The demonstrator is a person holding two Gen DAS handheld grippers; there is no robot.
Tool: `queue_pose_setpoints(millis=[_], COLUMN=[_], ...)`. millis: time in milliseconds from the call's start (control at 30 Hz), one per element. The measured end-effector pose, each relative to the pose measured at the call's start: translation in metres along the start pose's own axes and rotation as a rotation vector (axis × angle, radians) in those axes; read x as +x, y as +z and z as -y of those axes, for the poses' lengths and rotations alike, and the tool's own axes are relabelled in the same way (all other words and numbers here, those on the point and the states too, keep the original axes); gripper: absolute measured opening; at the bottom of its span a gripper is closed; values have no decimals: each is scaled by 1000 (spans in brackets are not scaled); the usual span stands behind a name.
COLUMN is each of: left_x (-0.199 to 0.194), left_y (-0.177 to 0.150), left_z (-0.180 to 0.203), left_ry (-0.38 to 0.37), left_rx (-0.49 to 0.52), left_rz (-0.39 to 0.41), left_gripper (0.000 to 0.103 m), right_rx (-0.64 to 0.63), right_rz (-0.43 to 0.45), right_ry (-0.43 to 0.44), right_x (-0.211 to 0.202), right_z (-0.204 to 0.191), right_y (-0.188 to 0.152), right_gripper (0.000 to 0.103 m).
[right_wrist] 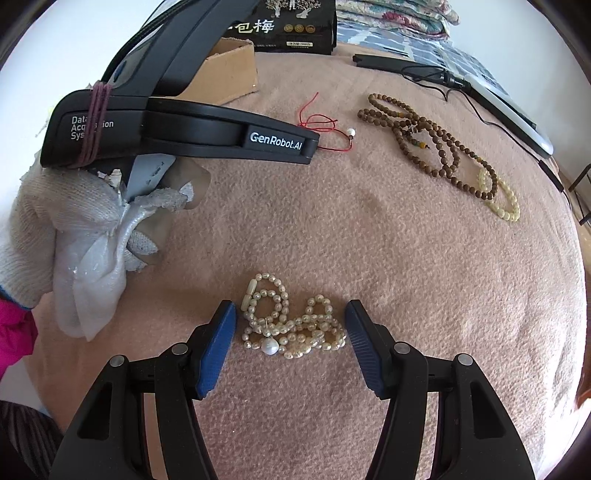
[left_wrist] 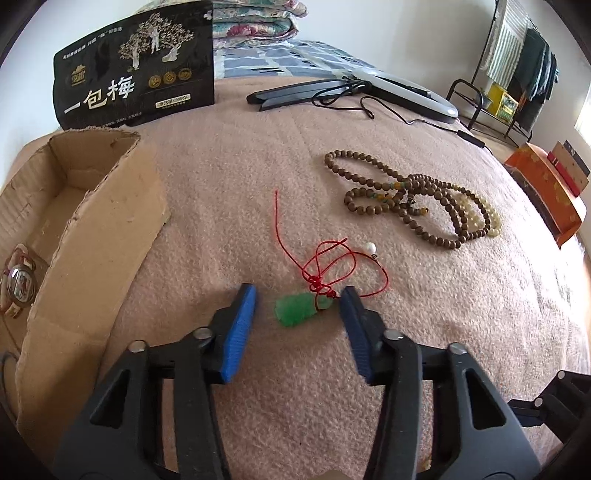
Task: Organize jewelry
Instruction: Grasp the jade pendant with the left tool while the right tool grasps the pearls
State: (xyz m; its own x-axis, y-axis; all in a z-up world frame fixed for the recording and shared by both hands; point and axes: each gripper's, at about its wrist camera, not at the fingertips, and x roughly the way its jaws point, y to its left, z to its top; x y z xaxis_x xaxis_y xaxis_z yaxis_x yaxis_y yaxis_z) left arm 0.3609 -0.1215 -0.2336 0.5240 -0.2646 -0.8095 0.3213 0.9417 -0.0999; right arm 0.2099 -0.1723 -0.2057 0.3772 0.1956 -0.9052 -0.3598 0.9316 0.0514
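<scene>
My left gripper is open, its blue pads on either side of a green jade pendant on a tangled red cord with a white bead. An open cardboard box at the left holds a watch. My right gripper is open around a heap of pearl strands lying on the pink blanket. Brown bead strands and a pale yellow bracelet lie farther right. The left gripper body, held by a gloved hand, crosses the right wrist view.
A black snack bag stands behind the box. A black and white folding lamp with a cable lies at the back. Folded quilts are beyond. An orange box and a metal rack stand at the right.
</scene>
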Motion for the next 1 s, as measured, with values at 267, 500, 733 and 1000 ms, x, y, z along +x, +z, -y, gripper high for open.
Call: queue_pose_setpoints(millis=[267,500,733,1000], left_x=[-2,-15,-46,-85], left_y=[-1,-3,-5,-10], left_z=[-3,-4,-7,-8], left_ry=[-29,-47,-44,-42], left_rx=[-24,-27,-24,-8], left_rz=[5,19,63,111], left_gripper=[30,30,30,30], right_rx=[8,57,113,158], right_rz=[-6,11,50,98], right_ry=[-3,26,51,60], right_x=[-8,-17,-38,-66], right_z=[13,26,40,47], right_y=[-2,-5,-9,-14], right_gripper=[19,11,10,9])
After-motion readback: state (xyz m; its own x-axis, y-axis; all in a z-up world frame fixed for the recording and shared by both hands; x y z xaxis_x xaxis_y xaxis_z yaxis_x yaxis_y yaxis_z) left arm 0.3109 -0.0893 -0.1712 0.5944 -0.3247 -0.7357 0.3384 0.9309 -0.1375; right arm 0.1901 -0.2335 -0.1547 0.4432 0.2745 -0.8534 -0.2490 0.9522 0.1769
